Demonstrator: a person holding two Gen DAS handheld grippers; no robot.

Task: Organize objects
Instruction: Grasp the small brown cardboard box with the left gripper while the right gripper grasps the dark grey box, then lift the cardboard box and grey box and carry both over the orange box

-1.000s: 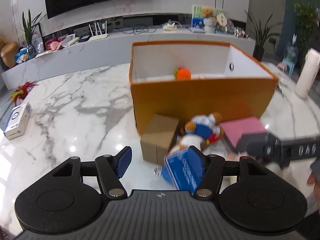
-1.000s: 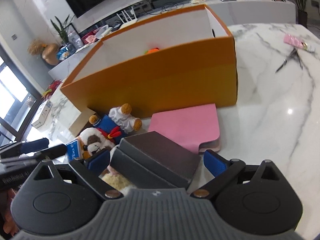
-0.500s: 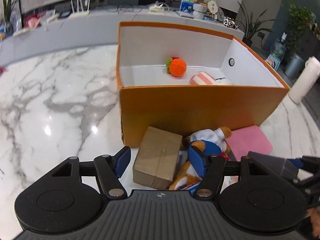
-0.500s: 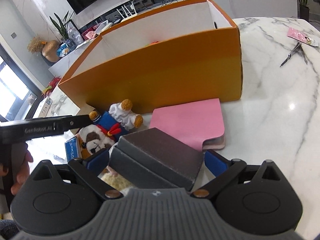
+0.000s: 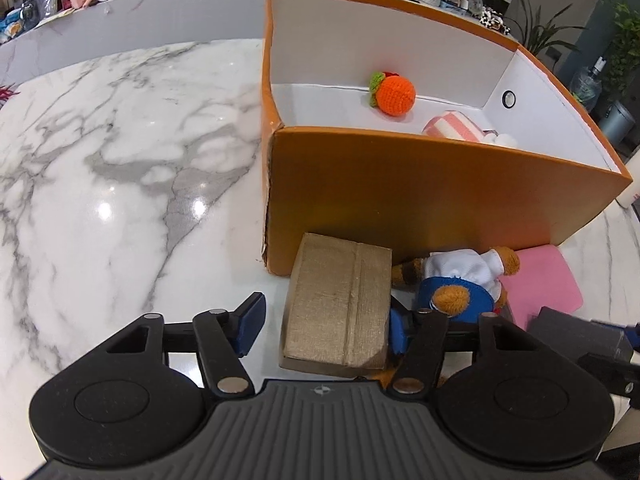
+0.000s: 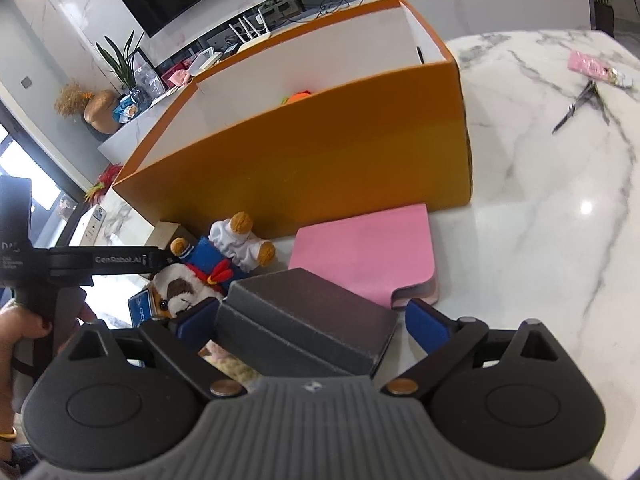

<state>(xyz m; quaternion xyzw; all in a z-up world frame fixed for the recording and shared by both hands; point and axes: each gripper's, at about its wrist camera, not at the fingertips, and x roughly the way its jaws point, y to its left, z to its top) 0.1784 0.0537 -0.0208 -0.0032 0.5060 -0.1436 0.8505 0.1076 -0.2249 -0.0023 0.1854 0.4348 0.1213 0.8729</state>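
My left gripper (image 5: pixel 324 328) straddles a brown cardboard box (image 5: pixel 340 304) lying in front of the orange bin (image 5: pixel 440 184). Its jaws are closing; the right pad is at the box's edge and the left pad stands off it. My right gripper (image 6: pixel 310 322) has its fingers either side of a dark grey box (image 6: pixel 304 320); its jaws are closing too, with a gap left at the right pad. A plush toy in blue and white (image 6: pixel 228 248) and a pink notebook (image 6: pixel 368 256) lie against the bin (image 6: pixel 320 160). Inside the bin are a crocheted orange (image 5: pixel 394 94) and a pink striped item (image 5: pixel 452 130).
Scissors (image 6: pixel 576 108) and a pink packet (image 6: pixel 592 68) lie on the marble table at the far right. A blue card (image 6: pixel 140 304) sits under the plush toy's head. A hand (image 6: pixel 24 320) holds the left gripper's handle. Bare marble (image 5: pixel 120 160) stretches left of the bin.
The left gripper has moved forward and down, from beside the blue card to over the cardboard box, which now lies between its fingers. The right gripper's fingers have narrowed slightly around the grey box.
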